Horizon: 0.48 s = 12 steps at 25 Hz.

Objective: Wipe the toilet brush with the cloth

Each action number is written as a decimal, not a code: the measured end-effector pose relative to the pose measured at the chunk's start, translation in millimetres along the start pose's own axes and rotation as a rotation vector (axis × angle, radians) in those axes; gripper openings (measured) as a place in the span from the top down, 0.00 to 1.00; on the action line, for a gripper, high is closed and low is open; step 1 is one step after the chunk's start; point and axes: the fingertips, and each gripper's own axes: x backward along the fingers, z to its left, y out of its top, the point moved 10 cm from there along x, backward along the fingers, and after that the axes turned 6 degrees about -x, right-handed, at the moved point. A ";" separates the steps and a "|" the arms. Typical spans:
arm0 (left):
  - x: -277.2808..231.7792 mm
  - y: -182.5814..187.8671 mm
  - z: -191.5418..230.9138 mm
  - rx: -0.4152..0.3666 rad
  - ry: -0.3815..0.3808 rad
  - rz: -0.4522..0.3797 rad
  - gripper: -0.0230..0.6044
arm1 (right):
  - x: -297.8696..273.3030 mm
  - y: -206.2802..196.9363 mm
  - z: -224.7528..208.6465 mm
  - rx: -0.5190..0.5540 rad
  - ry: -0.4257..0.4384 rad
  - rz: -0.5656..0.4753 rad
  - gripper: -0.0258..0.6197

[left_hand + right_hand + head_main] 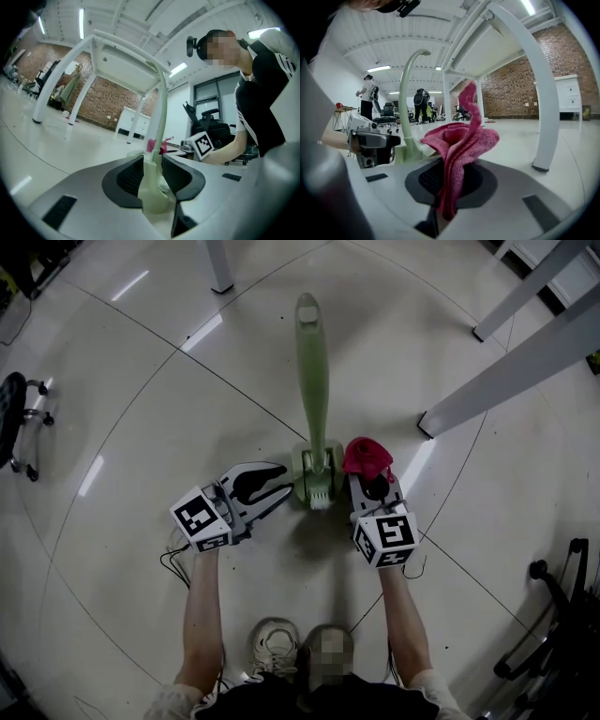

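Brush point(313, 371): pale green, upright, handle curved at top, low end clamped in left tongs point(284, 487). Right tongs point(373, 486) just beside brush, closed on pink cloth point(367, 455), which bunches above pads. Floor point(131, 371): pale, glossy, thin curved lines, ceiling lights reflected. White table legs point(525, 362) at right. Office chair point(17, 423) at left edge. Brick wall point(101, 101) and white cabinets point(133, 124) beyond. Person's shoes point(274, 645) on floor below tongs.

We wear a black top point(262, 98) with white stripes point(282, 63); our grey left claw point(284, 482) and right claw point(371, 476) bear black-and-white marker cubes point(202, 518).
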 end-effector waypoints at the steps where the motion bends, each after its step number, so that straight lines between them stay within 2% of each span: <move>1: 1.6 4.4 4.9 -0.017 0.026 -0.010 0.80 | 7.5 -0.9 2.5 -0.016 -0.001 -0.004 0.91; 3: 1.1 11.0 18.5 -0.038 0.057 -0.014 0.79 | 22.8 -3.5 9.1 -0.045 0.005 -0.010 0.91; 5: -4.6 13.4 31.8 -0.031 0.053 -0.005 0.64 | 32.4 -7.0 16.7 -0.054 0.025 -0.007 0.91; 7: -14.4 11.1 40.4 -0.002 0.015 0.000 0.50 | 34.0 -9.4 20.2 -0.050 0.048 -0.001 0.91; 10: -30.7 6.1 39.0 0.018 -0.074 0.018 0.50 | 27.7 -7.9 15.6 -0.047 0.065 0.003 0.91; 12: -35.9 5.9 31.7 0.018 -0.089 0.032 0.49 | 20.9 -5.4 10.5 -0.034 0.071 0.004 0.91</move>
